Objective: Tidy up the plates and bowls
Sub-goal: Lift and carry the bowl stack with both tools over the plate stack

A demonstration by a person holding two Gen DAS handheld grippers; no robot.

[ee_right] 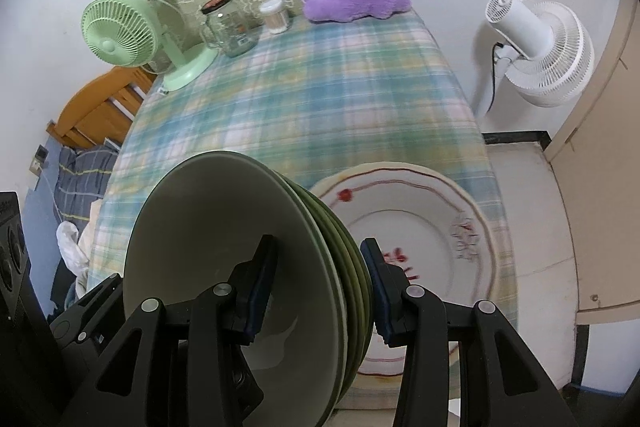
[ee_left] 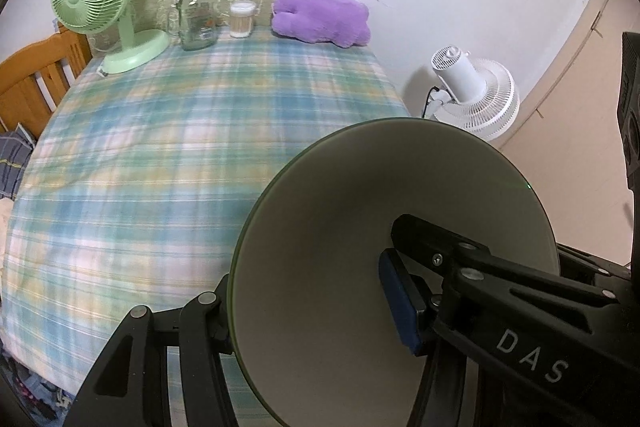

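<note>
My left gripper is shut on the rim of a single green bowl, held on edge above the near right part of the checked table. My right gripper is shut on a stack of several nested green bowls, also held on edge above the table. One finger is inside the top bowl, the other against the outer bowl. A white plate with red markings lies flat on the table just right of the stack, partly hidden by it.
At the far end of the table stand a green desk fan, a glass jar with a dark lid, a small white container and a purple plush toy. A white floor fan stands right of the table. A wooden bed frame is left.
</note>
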